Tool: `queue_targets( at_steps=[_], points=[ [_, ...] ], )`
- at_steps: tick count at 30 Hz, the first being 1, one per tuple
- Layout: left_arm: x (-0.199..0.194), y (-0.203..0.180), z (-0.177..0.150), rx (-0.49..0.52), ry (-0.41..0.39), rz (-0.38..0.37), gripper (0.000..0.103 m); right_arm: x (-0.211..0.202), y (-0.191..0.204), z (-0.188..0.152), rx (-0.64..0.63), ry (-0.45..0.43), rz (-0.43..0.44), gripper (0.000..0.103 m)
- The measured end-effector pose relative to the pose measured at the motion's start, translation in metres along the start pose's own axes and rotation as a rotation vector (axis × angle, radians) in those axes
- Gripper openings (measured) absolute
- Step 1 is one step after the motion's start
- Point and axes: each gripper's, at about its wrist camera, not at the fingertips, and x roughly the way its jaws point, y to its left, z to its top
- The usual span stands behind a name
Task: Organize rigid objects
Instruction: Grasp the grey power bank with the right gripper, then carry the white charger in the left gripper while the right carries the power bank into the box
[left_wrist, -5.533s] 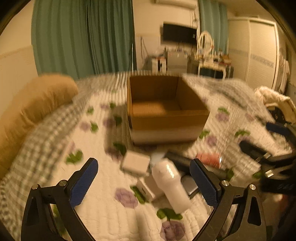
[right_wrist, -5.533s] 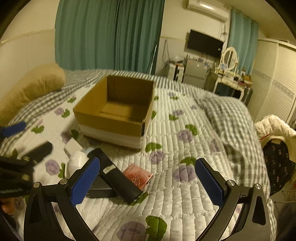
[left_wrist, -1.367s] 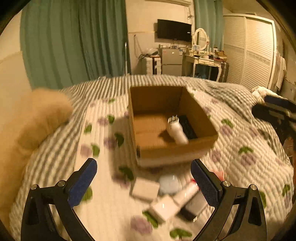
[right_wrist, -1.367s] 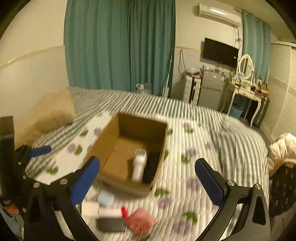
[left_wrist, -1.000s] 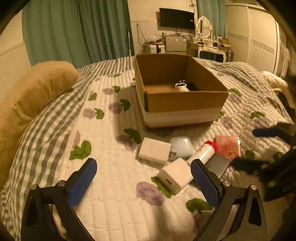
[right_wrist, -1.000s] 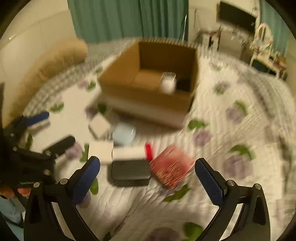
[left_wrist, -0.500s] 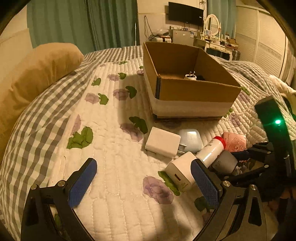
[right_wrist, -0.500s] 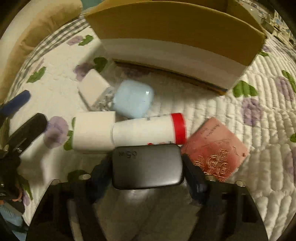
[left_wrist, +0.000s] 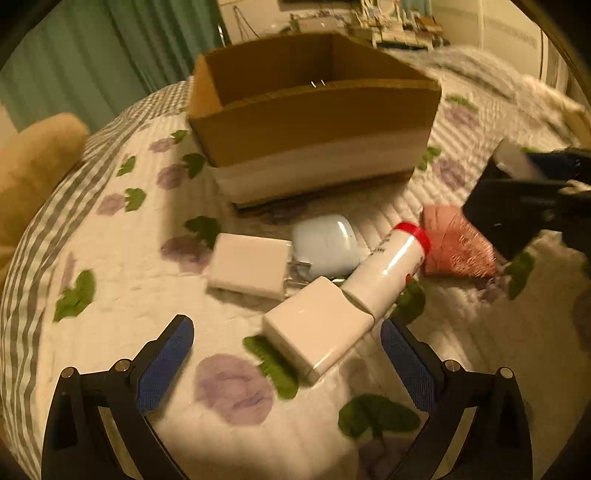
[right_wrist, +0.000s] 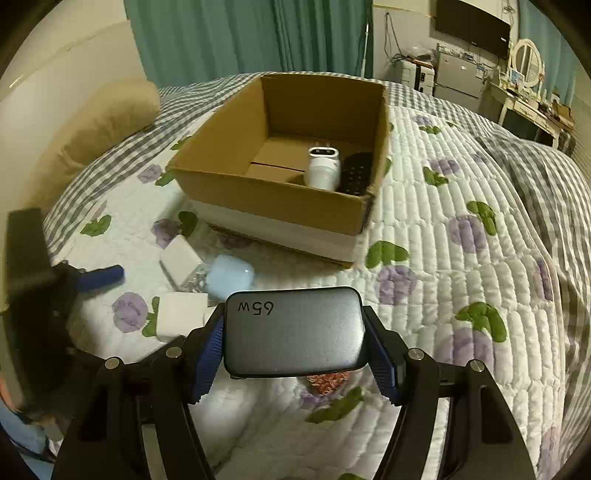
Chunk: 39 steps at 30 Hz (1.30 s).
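In the left wrist view, the left gripper (left_wrist: 286, 363) is seen spread wide above the quilt (left_wrist: 122, 306), nothing between its fingers. Just ahead lies a white cube charger (left_wrist: 317, 334), touching a white tube with a red cap (left_wrist: 388, 271). Beyond are found a flat white adapter (left_wrist: 249, 266), a pale blue case (left_wrist: 325, 247) and a pink packet (left_wrist: 458, 247), all near the cardboard box (left_wrist: 314, 129).

In the right wrist view, the right gripper (right_wrist: 295, 354) is pinched on a grey 65W charger (right_wrist: 293, 332), held clear of the quilt. Inside the box, a white plug (right_wrist: 324, 166) and a black remote (right_wrist: 355, 173) are seen lying side by side.
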Motion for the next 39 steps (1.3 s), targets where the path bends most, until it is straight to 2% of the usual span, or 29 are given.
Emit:
queue_targets(
  at_steps=[4,7,9,13,21,27,33,39],
  points=[
    [0.024,-0.005,0.0,0.021,0.07,-0.001,0.102,0.015,-0.009,-0.004,0.031,0.029,0.015,0.069],
    [0.032,-0.01,0.001,0.048,0.082,-0.017,0.096,0.016,-0.01,-0.006,0.038,0.028,0.015,0.069],
    [0.031,-0.014,0.002,0.064,0.075,-0.058,0.077,0.017,-0.009,-0.007,0.043,0.026,0.019,0.069],
    [0.026,-0.018,0.0,0.066,0.055,-0.08,0.069,0.02,-0.011,-0.009,0.057,0.032,0.016,0.069],
    [-0.009,-0.01,-0.004,-0.017,-0.018,-0.124,0.068,0.013,-0.007,-0.009,0.048,0.0,-0.002,0.069],
    [-0.041,0.002,-0.005,-0.058,-0.083,-0.127,0.068,-0.011,-0.002,-0.003,0.029,-0.089,0.005,0.068],
    [-0.08,0.017,0.022,-0.084,-0.2,-0.119,0.068,-0.046,0.005,0.021,-0.027,-0.173,-0.017,0.068],
    [-0.113,0.034,0.069,-0.097,-0.308,-0.111,0.068,-0.088,0.006,0.068,-0.065,-0.273,-0.048,0.068]
  ],
)
